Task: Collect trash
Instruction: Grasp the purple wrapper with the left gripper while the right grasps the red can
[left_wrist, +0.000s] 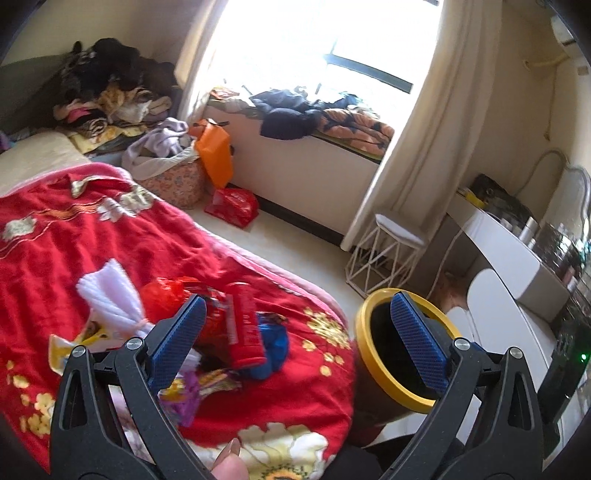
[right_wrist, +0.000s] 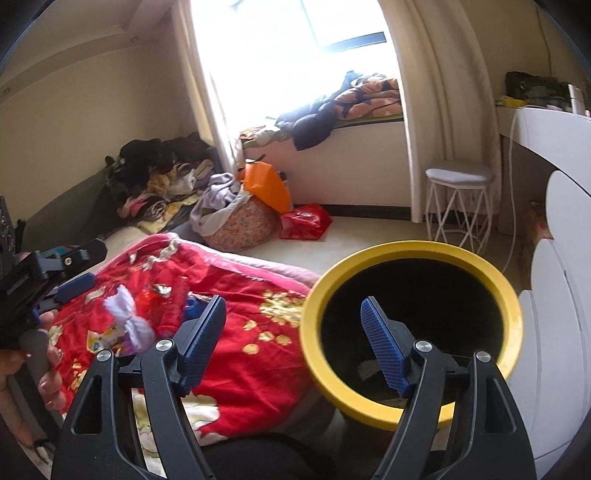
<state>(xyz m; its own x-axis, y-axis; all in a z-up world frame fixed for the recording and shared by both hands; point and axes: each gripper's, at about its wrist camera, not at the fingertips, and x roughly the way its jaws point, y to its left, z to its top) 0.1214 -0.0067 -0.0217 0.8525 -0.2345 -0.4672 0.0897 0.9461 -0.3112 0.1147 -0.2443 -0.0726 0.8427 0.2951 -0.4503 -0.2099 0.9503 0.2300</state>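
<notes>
**Daylight blows out the window**

Strong sun through the tall cream-curtained window (left_wrist: 295, 48) washes it to pure white — detail there perhaps lost. Both fisheye views bend at their dark corners; the round yellow-rimmed black bin (right_wrist: 412, 354) looks slightly blurred.

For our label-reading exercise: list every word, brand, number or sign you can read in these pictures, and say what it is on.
None can be read.
Red packet on the red blanket: white print, blurred.
Yellow wrapper: picture and print too small.
Red bag on the floor: markings blurred.
</notes>
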